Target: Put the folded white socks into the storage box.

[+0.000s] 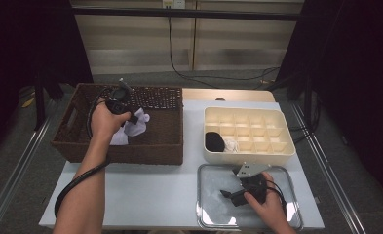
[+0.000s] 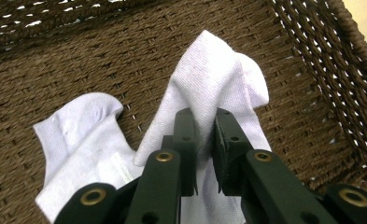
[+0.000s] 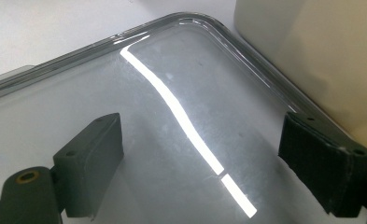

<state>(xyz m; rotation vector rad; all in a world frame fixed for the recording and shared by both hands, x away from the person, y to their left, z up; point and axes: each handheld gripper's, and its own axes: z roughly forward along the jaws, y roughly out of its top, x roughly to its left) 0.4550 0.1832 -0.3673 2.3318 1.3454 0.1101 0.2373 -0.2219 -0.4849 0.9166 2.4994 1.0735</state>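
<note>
Pale desk [image 1: 145,195] under dark curtains, carrying a brown wicker basket [image 1: 167,141], a cream divided organiser [image 1: 277,148] and a clear tray [image 1: 206,214].

Inside the basket, toward its middle: 1 white sock [image 2: 209,79] pinched in the left hand-held gripper [image 2: 204,116], jaws pressed together on a fold of the fabric, the rest draped around and past them toward the basket's far wall. Lifted partly off the woven floor, by the look of it, with the long axis running away from the jaws. Just beside it, lying flat on the basket floor: a 2nd white sock [image 2: 78,140], loose and untouched.

Outward from the basket, on the organiser's side: a black item [image 1: 214,141] and something white [image 1: 231,144] in the cells nearest the basket. In front of the organiser: the tray, with the right hand-held gripper [image 3: 200,154] resting over it, jaws spread wide, nothing between them.

Left hand clearly the nearer one to the sock, already gripping it. Coming move probably up and over the basket's wall toward the organiser or tray, so clearance of the dangling end over that rim matters most.
</note>
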